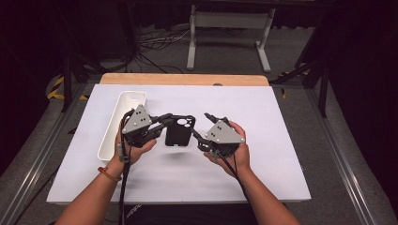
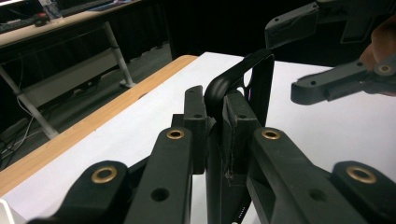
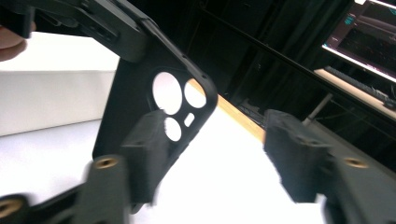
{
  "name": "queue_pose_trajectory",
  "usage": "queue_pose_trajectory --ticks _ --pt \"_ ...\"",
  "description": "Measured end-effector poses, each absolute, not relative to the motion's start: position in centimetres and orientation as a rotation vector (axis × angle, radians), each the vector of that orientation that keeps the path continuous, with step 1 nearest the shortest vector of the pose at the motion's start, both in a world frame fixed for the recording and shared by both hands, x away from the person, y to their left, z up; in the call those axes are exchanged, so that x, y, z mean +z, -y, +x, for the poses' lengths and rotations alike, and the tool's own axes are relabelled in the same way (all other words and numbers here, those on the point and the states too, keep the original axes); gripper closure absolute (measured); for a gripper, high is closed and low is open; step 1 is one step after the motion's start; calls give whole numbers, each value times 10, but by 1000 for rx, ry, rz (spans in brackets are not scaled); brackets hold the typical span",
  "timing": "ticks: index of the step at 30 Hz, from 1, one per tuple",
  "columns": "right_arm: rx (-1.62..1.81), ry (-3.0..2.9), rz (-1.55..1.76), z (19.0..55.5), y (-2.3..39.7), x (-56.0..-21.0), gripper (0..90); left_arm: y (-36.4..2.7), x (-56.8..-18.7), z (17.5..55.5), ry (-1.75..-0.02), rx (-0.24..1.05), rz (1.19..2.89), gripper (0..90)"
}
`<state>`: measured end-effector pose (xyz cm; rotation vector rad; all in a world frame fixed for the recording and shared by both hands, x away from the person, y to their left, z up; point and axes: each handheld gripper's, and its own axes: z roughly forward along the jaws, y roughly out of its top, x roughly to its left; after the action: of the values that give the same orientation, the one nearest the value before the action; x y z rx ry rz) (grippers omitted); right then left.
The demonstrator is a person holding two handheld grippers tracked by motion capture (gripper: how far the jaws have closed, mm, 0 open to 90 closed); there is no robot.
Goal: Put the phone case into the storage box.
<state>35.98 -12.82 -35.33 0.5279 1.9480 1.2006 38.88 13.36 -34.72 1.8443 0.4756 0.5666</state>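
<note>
A: The left gripper (image 1: pixel 162 123) is clamped on the black phone case (image 1: pixel 178 131), its two jaws pressed together on the case's left edge. In the left gripper view the case (image 2: pixel 261 88) stands on edge between the pads, its rim curving up and away from them.

B: And the right gripper (image 1: pixel 199 129)?

A: Its jaws stand apart, with nothing pinched between them. In the right gripper view the left jaw sits in front of the case (image 3: pixel 140 93) and the right jaw is well off to the other side, with white table between them.

B: Take the case as the landmark. What is largest around it?

A: The white table top (image 1: pixel 281 154), which lies under the case and spreads out on all sides of it. The case is held just above it, roughly mid-table. A strip of wooden edge (image 1: pixel 183 79) shows beyond the case, at the far side.

B: Next in size?

A: The long white tray (image 1: pixel 123 123), to the left of the case, past the left gripper and running away from the person. Then the person's two hands: the left hand (image 1: pixel 133 145) left of the case, the right hand (image 1: pixel 234 150) right of it.

B: And the smallest?

A: The camera cut-outs (image 3: pixel 175 100) in the case's upper corner, three round holes and a small slot, and an orange band (image 1: pixel 109 174) on the left wrist, nearer the person than the case.
</note>
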Motion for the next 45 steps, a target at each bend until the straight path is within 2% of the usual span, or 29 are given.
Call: queue_pose_trajectory --ticks 1,6,10,13,24,45 --pt "1201 -1948 528 360 128 -353 361 -134 -347 388 -475 564 1843 824" --pt "1251 -1962 584 361 133 -356 238 -138 -344 388 -476 563 1820 824" --pt "1245 -1968 590 358 138 -360 213 -138 -343 387 -470 539 1815 824" --pt "1230 -1971 582 354 141 -363 248 -138 -343 387 -463 537 1810 824" --pt "1198 -1959 573 332 171 -386 239 -137 -343 387 -463 550 1811 824" --pt "1213 -1952 602 313 208 -410 187 -144 -339 387 -459 572 1795 824"
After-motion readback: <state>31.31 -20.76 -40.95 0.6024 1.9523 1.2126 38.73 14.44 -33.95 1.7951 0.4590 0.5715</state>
